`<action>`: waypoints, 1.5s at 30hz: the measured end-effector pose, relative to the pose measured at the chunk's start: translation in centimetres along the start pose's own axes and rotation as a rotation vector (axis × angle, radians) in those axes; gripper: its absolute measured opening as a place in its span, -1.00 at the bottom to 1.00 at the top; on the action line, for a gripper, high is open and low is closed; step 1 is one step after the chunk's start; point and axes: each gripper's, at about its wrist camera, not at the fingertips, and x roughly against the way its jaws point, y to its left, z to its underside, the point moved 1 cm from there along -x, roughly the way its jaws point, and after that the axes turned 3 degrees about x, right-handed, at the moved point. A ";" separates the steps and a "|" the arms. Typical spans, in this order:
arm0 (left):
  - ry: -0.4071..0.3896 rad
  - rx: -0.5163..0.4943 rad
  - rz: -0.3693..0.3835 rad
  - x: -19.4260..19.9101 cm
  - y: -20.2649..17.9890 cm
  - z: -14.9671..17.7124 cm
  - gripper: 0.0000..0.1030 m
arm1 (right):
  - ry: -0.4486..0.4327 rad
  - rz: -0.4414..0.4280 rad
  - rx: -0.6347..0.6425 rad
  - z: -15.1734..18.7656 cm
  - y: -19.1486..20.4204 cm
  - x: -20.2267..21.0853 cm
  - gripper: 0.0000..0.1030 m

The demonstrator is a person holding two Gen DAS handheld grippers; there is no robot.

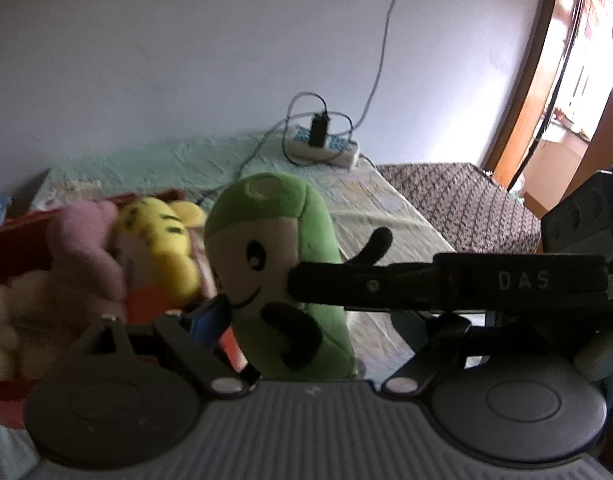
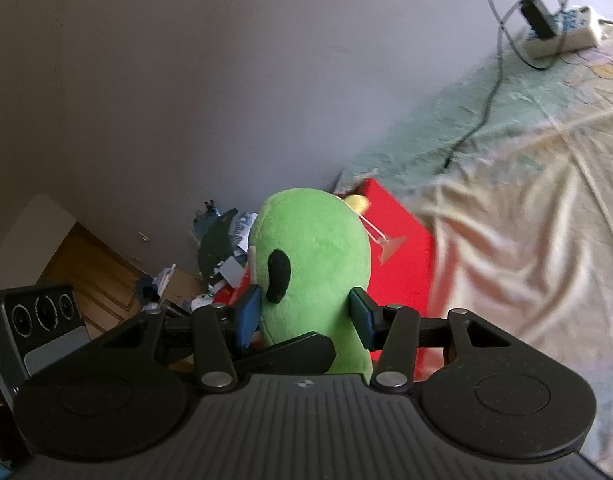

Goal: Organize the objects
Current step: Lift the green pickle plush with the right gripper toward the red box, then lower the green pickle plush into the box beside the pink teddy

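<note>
A green plush toy (image 1: 282, 280) with a cream face and black arms hangs upright above the bed. In the right wrist view its green back (image 2: 314, 264) sits between the two blue pads of my right gripper (image 2: 306, 316), which is shut on it. That gripper's black finger (image 1: 426, 280) crosses the left wrist view from the right. My left gripper (image 1: 314, 320) stands wide around the toy. Its left pad (image 1: 210, 320) touches the face side, and cloth shows between the toy and its right finger. One of its fingers (image 2: 286, 354) lies below the toy.
A red box (image 1: 22, 236) at the left holds a pink plush (image 1: 86, 248) and a yellow striped plush (image 1: 158, 236); the red box (image 2: 402, 264) stands behind the toy. A power strip (image 1: 326, 146) with cables lies on the bed sheet (image 2: 526, 220). A patterned cover (image 1: 466, 200) and a doorway are at the right.
</note>
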 end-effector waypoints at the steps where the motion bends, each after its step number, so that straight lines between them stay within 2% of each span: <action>1: -0.012 0.002 -0.005 0.6 0.6 0.0 0.68 | -0.002 -0.007 0.010 0.0 0.6 -0.6 0.00; 10: -0.092 0.035 -0.048 4.9 6.4 -0.3 0.68 | 0.006 -0.056 0.086 0.0 5.1 -6.3 0.00; 20: -0.107 0.063 -0.103 6.2 13.4 -0.6 0.68 | 0.032 -0.084 0.108 0.8 7.7 -13.2 0.00; 27: -0.065 0.071 -0.144 4.8 17.1 -0.4 0.68 | 0.059 -0.052 0.124 1.9 8.1 -17.0 0.01; 31: -0.036 0.089 -0.163 4.0 19.0 0.1 0.68 | 0.084 -0.036 0.082 2.4 7.5 -18.8 0.01; 38: -0.004 0.118 -0.194 2.7 21.9 0.6 0.69 | 0.078 -0.008 0.115 2.8 7.8 -20.0 0.02; 41: 0.009 0.141 -0.176 2.2 22.7 0.7 0.74 | 0.081 -0.008 0.113 2.6 7.7 -20.4 0.00; 45: 0.003 0.136 -0.162 2.3 22.5 0.4 0.70 | 0.077 -0.008 0.096 2.5 7.5 -20.5 -0.01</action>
